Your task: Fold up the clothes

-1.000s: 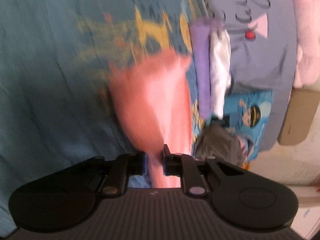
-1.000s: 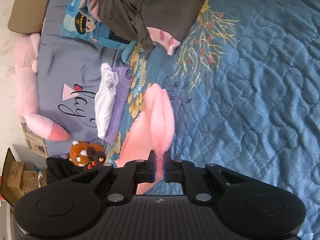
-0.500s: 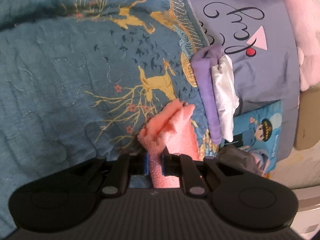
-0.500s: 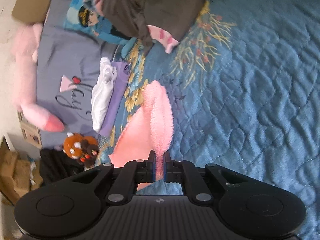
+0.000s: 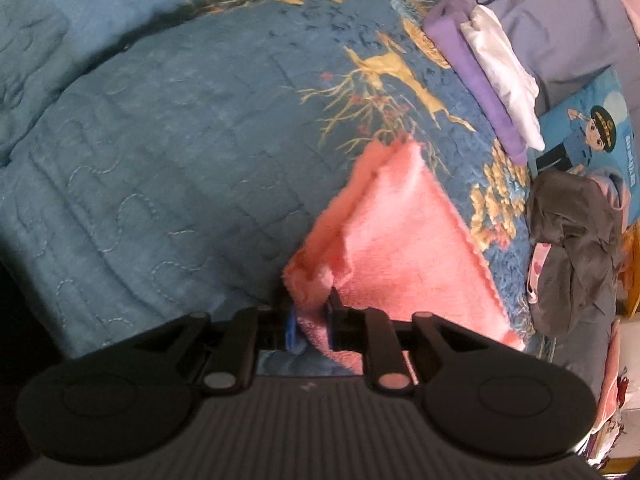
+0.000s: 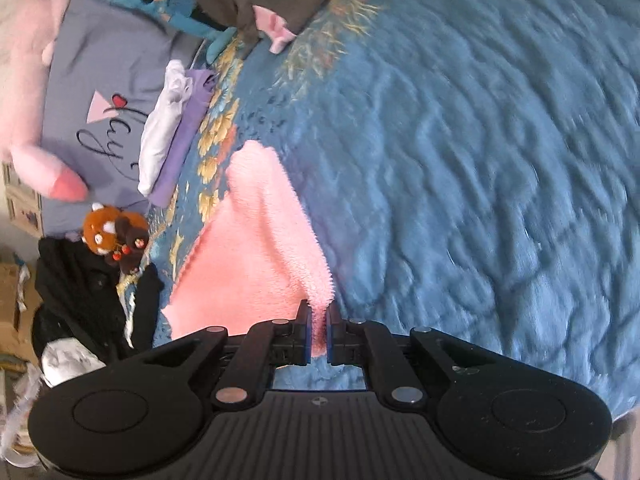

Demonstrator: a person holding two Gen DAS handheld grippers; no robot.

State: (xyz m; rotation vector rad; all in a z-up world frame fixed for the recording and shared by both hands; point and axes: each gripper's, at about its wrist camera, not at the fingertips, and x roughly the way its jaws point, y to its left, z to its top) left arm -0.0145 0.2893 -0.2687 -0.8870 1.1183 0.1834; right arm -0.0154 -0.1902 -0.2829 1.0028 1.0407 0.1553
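Observation:
A fluffy pink cloth (image 5: 400,248) lies folded on the blue quilted bedspread (image 5: 160,160), spreading away from both grippers. My left gripper (image 5: 312,312) has a bunched corner of it between its pads, and its jaws are opening. In the right wrist view the same pink cloth (image 6: 256,248) runs up from my right gripper (image 6: 319,312), which is shut on its near edge. That edge stands slightly lifted off the bedspread (image 6: 460,160).
Folded purple and white clothes (image 5: 484,76) lie by a grey pillow (image 5: 560,20) with script lettering. A dark grey garment heap (image 5: 572,248) sits to the right. A brown plush toy (image 6: 114,236) and a black garment (image 6: 88,300) lie at the left.
The left gripper has risen and rolled, and the pink cloth now lies spread wide where it was bunched. The right gripper has shifted sideways with its edge still pinched.

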